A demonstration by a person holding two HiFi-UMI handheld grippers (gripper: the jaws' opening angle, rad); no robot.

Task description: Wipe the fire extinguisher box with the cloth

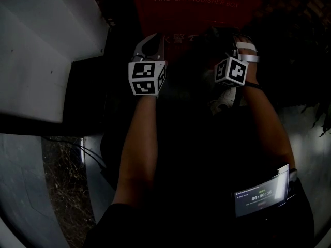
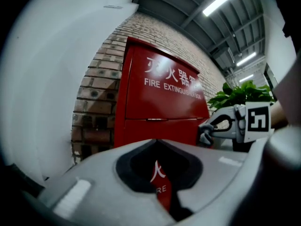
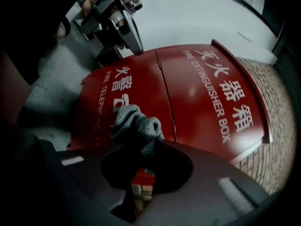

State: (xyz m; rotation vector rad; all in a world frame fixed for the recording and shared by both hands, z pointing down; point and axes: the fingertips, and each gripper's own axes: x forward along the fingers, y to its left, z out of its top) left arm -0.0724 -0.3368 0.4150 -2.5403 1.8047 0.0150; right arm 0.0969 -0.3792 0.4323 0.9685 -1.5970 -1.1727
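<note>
Red sheet metal with white lettering: fire extinguisher box [image 2: 160, 102], upright against a brick wall [image 2: 94, 112], with a green plant [image 2: 240, 95] just past its right side. Up in front of it, two tools.

Right hand-held gripper [image 3: 141, 175] clamped on a bunched grey cloth [image 3: 136, 126]. Wad sticking out beyond the jaw tips, pointed straight at the red front, over the lower of the two panels and just beside the seam between them. Contact between cloth and paint not to be judged from any view; close at the least.

Left hand-held gripper [image 2: 160, 194] with jaws together and holding nothing, only red paint showing through the opening behind the tips. Aimed at the same front, to the left of the other tool, near it but apart.

Key relation for the coming stroke: box dead ahead of the cloth-bearing right tool, front face vertical and seemingly taller than wide in the left gripper view. Strokes up and down or across the panels therefore likely, with the wad pressed flat. Right hand the nearer to the work and the only one equipped for it; left probably idle alongside.

Wiping judged at or near its start, with no cleaned streak distinguishable on the glossy paint. Head view dim, both forearms stretched toward the box, little else readable there.
</note>
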